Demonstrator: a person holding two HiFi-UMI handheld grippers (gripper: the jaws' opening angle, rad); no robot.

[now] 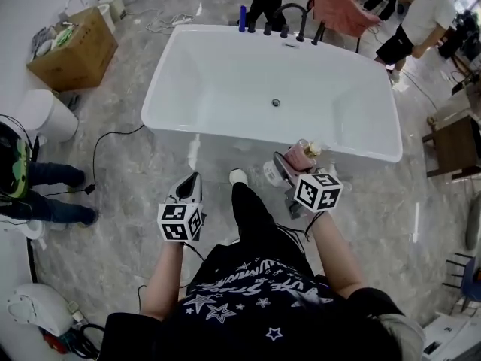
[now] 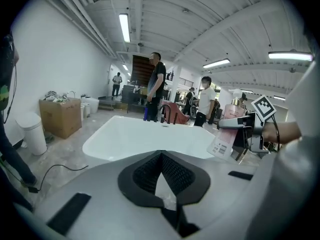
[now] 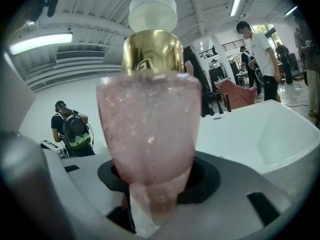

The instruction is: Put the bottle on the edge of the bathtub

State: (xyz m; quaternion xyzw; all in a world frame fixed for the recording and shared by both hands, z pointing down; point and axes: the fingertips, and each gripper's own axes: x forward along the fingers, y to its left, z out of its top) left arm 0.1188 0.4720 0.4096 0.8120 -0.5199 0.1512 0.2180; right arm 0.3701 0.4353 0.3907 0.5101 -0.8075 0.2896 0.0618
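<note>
Bottle (image 1: 304,155), pink with a gold collar, is clamped in the right gripper (image 1: 289,170), right of centre in the head view, just short of the bathtub (image 1: 225,137) near rim. Left gripper (image 1: 189,188) is closed on nothing. Step in hand: the carry. The next move likely calls for reaching forward and seating the base flat on the rim.
</note>
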